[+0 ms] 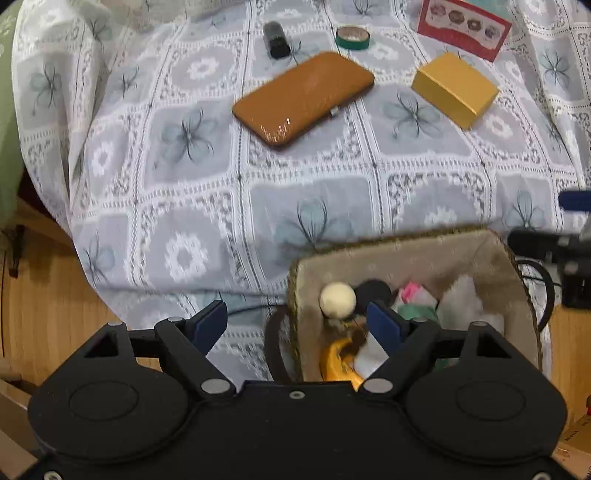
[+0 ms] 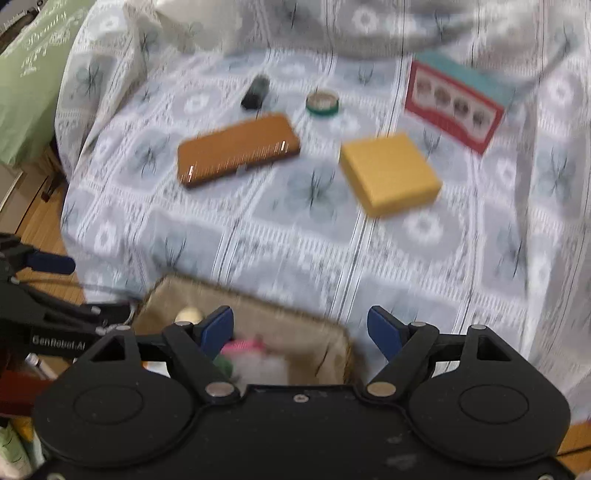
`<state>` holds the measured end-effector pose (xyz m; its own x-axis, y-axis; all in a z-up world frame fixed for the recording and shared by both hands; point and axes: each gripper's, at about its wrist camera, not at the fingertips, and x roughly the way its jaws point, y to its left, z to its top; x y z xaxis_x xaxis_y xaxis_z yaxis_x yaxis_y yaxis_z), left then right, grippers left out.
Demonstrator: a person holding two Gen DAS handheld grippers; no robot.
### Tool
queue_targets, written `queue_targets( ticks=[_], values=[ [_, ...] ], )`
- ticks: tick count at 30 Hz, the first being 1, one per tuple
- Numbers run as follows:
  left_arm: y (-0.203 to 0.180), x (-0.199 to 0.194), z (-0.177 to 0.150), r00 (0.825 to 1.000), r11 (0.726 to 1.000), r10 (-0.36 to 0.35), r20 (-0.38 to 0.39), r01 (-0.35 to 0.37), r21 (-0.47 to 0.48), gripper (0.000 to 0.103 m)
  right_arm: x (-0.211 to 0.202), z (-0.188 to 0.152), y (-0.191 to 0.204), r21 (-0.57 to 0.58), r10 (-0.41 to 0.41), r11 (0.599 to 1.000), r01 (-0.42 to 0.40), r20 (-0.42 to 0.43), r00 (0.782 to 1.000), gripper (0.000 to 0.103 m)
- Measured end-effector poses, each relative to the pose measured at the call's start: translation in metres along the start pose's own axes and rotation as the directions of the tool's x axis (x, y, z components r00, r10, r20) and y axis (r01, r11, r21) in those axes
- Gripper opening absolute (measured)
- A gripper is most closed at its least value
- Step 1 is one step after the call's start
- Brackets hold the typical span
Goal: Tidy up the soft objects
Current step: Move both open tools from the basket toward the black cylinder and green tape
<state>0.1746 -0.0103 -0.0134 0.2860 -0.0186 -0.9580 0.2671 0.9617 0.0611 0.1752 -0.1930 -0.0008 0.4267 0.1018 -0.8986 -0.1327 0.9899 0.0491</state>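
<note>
A woven, cloth-lined basket stands at the near edge of the patterned cloth. It holds soft items: a cream ball, a black round piece, a pink and green piece, white fluff and a yellow toy. My left gripper is open and empty, over the basket's left rim. My right gripper is open and empty, above the basket, which shows pink and white fluff.
On the cloth lie a brown case, a yellow box, a green tape roll, a black cylinder and a red-fronted box. Wooden floor lies to the left. The right view is motion-blurred.
</note>
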Motion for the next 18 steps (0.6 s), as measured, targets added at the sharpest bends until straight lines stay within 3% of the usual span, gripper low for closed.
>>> queue_targets(
  ticks=[10, 18],
  values=[
    [0.010, -0.001, 0.054, 0.996, 0.999, 0.045, 0.075, -0.045, -0.002, 0.080, 0.012, 0.064, -0.028, 0.056, -0.050, 0.997, 0.043, 0.137, 0.989, 0.081],
    [0.024, 0.015, 0.102, 0.992, 0.996, 0.065, 0.109, -0.058, -0.063, 0.080, 0.049, 0.106, -0.045, 0.116, -0.089, 0.991, 0.066, 0.209, 0.974, 0.083]
  ],
)
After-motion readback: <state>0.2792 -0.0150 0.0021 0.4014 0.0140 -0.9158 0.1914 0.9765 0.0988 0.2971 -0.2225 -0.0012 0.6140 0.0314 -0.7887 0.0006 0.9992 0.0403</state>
